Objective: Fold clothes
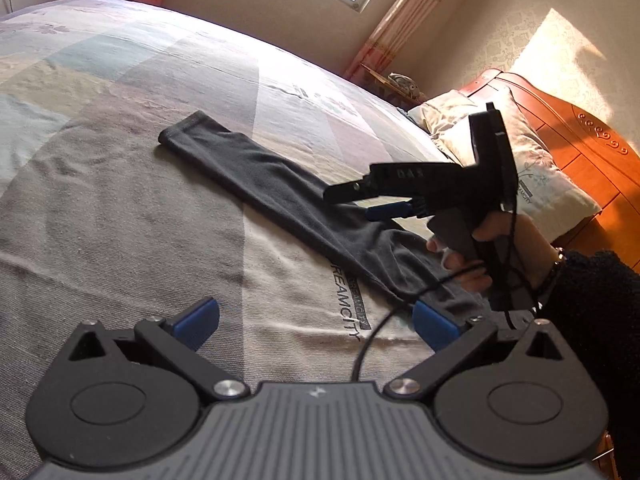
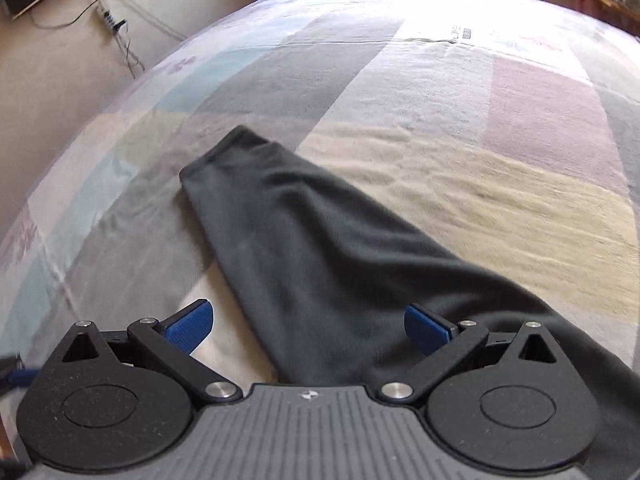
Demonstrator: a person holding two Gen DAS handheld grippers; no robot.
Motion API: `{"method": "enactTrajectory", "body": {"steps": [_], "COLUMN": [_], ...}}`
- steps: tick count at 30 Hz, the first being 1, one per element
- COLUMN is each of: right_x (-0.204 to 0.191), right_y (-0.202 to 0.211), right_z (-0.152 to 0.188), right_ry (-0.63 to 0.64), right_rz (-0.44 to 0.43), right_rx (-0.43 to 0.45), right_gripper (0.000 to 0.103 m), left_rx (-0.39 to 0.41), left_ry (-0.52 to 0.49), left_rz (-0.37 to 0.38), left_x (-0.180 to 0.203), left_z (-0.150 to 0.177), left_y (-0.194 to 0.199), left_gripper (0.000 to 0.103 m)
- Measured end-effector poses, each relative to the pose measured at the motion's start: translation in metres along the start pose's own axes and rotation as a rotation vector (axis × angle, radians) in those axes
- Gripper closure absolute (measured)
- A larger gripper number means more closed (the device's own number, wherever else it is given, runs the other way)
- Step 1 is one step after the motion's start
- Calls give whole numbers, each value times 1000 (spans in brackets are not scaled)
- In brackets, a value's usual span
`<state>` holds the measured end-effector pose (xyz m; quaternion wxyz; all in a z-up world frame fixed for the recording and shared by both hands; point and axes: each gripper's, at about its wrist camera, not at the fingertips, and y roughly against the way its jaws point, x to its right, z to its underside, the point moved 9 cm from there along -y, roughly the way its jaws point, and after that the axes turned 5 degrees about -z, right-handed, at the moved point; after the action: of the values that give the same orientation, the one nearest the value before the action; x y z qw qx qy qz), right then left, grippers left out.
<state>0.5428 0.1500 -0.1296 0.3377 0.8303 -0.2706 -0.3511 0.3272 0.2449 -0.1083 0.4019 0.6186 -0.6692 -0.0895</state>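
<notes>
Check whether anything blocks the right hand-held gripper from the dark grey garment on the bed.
Nothing visible does. The right hand-held gripper hangs open directly over the long dark grey knit garment, which lies flat on the patchwork bedspread with nothing on top of it.

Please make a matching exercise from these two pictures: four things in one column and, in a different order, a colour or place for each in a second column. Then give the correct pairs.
Things:
1. garment
2. headboard
3. pillow
4. curtain

Descriptions:
A. pink checked, beside the window
B. dark grey, lying stretched across the bed
C. orange-brown wood
D. pale, resting against the head of the bed

Pairs: 1-B, 2-C, 3-D, 4-A
</notes>
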Motion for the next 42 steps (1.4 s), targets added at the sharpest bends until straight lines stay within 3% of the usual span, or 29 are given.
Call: {"method": "enactTrajectory", "body": {"steps": [2,7,11,13,16,19,27,30,35,40,42], "right_x": [2,18,20,10,-21,-42,-50,-59,-92,-80,-76], "right_y": [-20,-57,-63,-59,-56,-71,-115,-108,-91,-130,-139], "right_z": [-14,-31,-48,-51,-50,-46,-69,-75,-75,-68,-72], "right_ry": [-32,13,27,28,67,118,273,286,355,344,371], "right_rz": [-25,88,136,124,19,-25,96,81,-42,15,35], "right_rx": [-10,34,55,29,-24,-87,-48,-41,-55,-116,-58], "right_gripper": [0,0,0,0,0,0,0,0,0,0,0], "left_rx": [4,13,19,14,-6,-32,-86,-74,-62,-81,-88], "left_ry": [22,62,79,65,34,-9,-114,-133,-156,-147,-142], "left_rz": [7,30,46,60,74,92,115,115,143,140,132], "left_x": [-7,-15,-18,-14,-6,4,34,42,52,49,47], "left_z": [-1,-4,-6,-5,-2,2,14,15,16,17,18], "left_y": [0,2,4,9,15,16,12,15,22,16,14], "left_gripper": [1,1,1,1,1,1,1,1,1,1,1]}}
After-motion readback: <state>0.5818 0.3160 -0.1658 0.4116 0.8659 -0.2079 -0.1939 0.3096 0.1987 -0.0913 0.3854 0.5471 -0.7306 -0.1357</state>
